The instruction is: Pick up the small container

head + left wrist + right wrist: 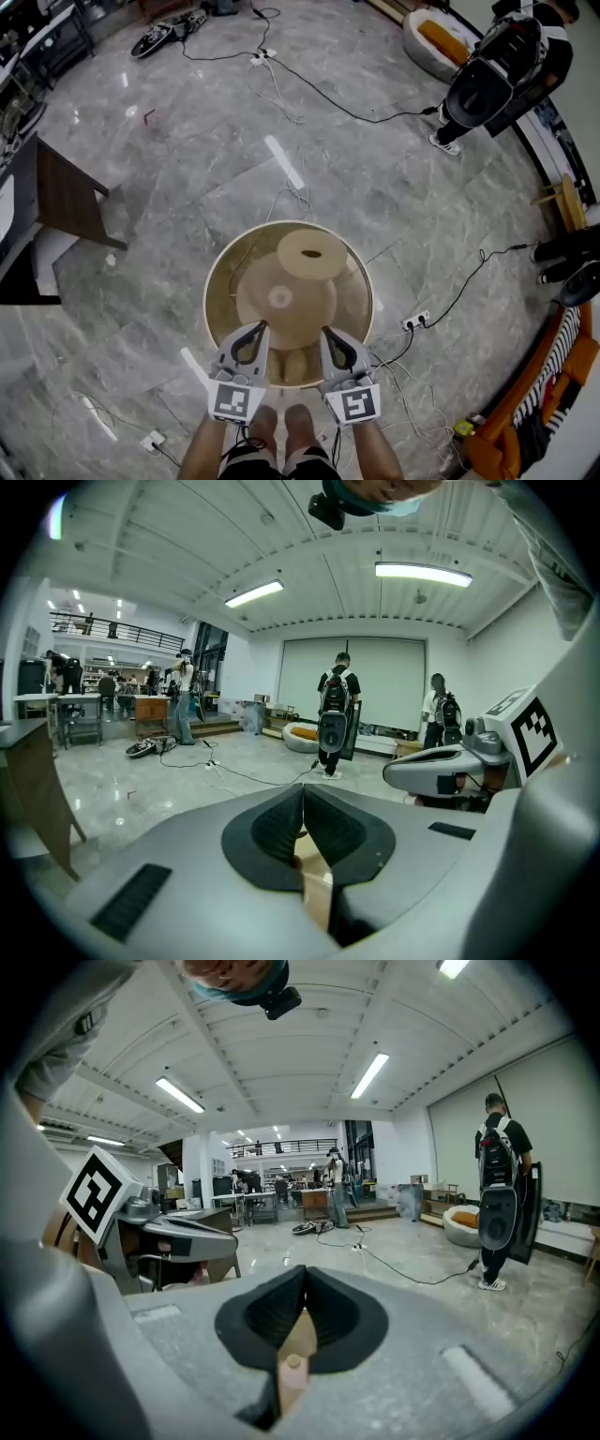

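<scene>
One small container (309, 251) beyond left gripper (263, 326), right gripper (324, 331)

This is a large open lab or workshop hall. A polished grey stone floor (169, 178) has power cables (319, 94) trailing across it, and strip lights (178, 1094) hang on a ribbed ceiling (309, 1044). Far ahead of the right gripper (304, 1283), desks (253, 1202) stand under a mezzanine railing (281, 1147). Ahead of the left gripper (302, 799) stands a person (335, 714) wearing backpack gear.

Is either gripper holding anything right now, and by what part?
Nothing is held. The left gripper and the right gripper are both shut, with nothing between their jaws.
</scene>
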